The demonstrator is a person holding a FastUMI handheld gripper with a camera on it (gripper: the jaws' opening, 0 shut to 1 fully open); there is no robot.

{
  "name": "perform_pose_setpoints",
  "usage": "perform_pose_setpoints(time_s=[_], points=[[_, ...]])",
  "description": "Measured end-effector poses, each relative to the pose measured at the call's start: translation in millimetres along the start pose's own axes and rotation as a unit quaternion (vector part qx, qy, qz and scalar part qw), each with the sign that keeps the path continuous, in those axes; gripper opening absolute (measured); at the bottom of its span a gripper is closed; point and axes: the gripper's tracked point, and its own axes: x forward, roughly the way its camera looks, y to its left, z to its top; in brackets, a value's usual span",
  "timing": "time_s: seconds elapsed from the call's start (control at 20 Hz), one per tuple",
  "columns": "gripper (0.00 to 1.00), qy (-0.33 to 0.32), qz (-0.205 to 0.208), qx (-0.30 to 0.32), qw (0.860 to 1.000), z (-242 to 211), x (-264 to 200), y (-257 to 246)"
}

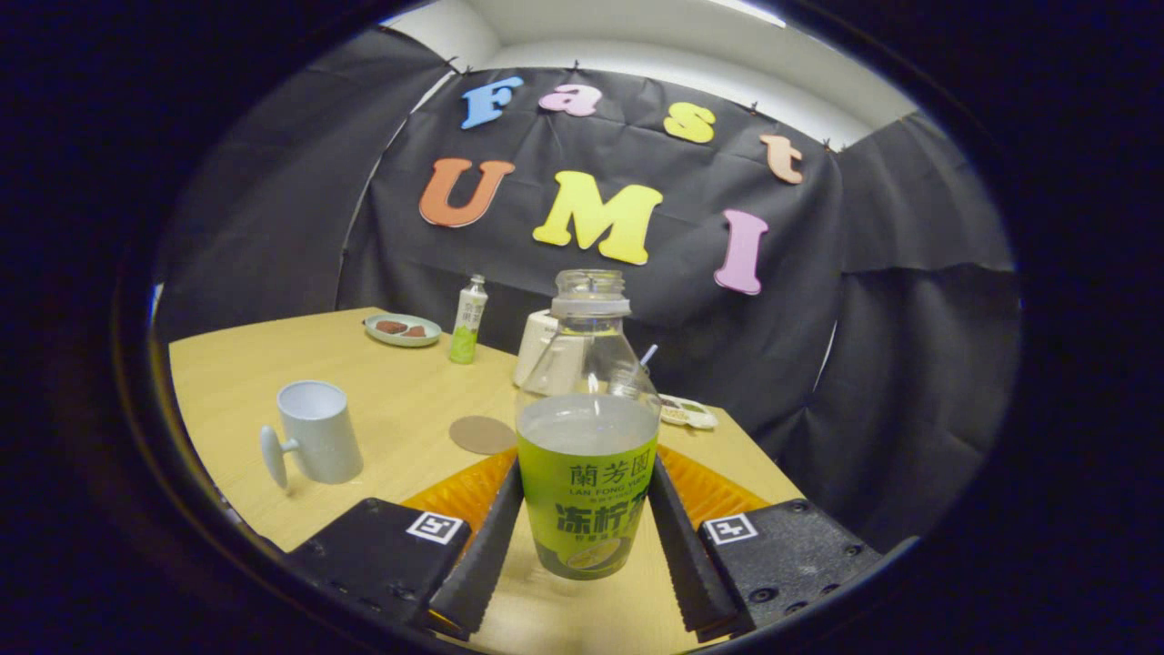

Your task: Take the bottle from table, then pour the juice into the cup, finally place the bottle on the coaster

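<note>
Clamping the uncapped bottle [587, 455] from both sides, the gripper [587, 537] holds it upright; cup [318, 432] and coaster [482, 435] stand beyond on the tabletop [400, 400].

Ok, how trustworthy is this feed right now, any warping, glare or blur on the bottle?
Gripper view: strong fisheye, so the table edges bow. The bottle, between the tool fingers, is sharp; faint reflections on its clear upper part, no blinding glare. The cup and coaster are legible under even, dimmish light; the cup throws a soft shadow.
</note>
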Motion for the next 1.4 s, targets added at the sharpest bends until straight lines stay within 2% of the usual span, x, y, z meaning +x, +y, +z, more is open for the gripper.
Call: perform_pose_setpoints(time_s=[0.15,0.55,0.75,0.9,1.1,1.4], points=[[0.82,0.001,0.011,0.036,0.999,-5,-6,-46],[0.82,-0.003,-0.032,0.071,0.997,-16,4,-178],[0.82,0.003,-0.031,0.087,0.996,-21,11,-210],[0.82,-0.001,-0.013,0.088,0.996,-20,17,-203],[0.81,-0.001,0.038,0.097,0.995,-17,28,-155],[0.81,-0.011,0.094,0.108,0.990,20,62,-81]])
